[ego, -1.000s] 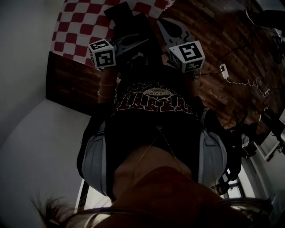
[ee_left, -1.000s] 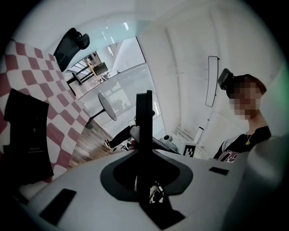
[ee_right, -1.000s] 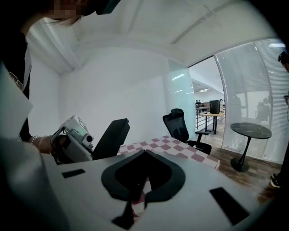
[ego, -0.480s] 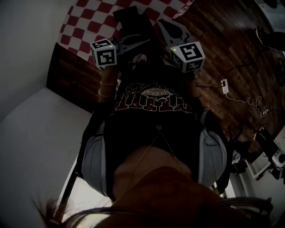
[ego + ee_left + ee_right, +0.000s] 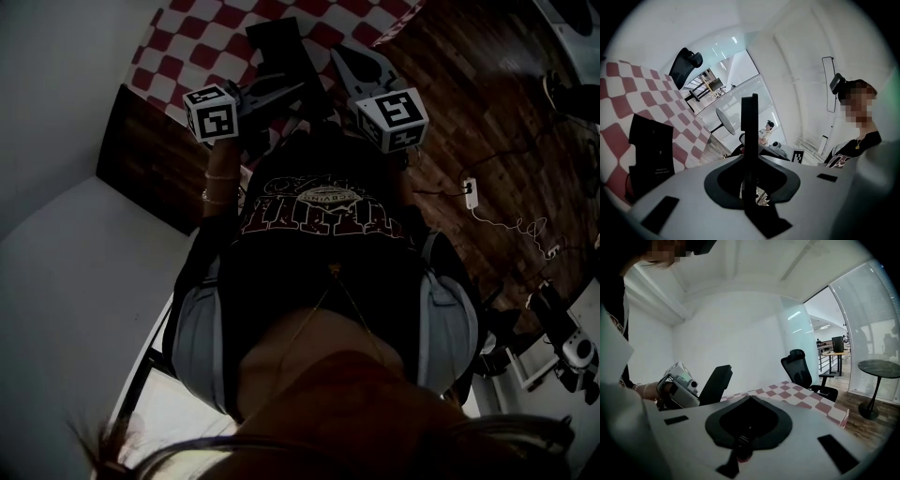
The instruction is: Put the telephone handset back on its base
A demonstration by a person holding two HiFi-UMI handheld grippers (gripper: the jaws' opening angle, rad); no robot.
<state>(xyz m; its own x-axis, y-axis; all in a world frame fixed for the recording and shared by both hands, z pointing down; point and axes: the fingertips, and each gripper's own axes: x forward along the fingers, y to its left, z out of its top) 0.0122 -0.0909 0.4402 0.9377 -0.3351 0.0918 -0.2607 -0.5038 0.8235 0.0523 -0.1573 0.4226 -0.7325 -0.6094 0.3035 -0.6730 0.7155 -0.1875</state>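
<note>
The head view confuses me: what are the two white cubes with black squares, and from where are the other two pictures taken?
A person holds a hand tool with a claw in each hand; each cube is part of one tool. The head view comes from a camera on the person's head, looking down over the body. The other two pictures come from cameras on the tools, looking along each claw. The left claw grips a flat black handset. The right claw is closed and empty. On the red-and-white checked cloth stands a black box, probably the telephone base.
</note>
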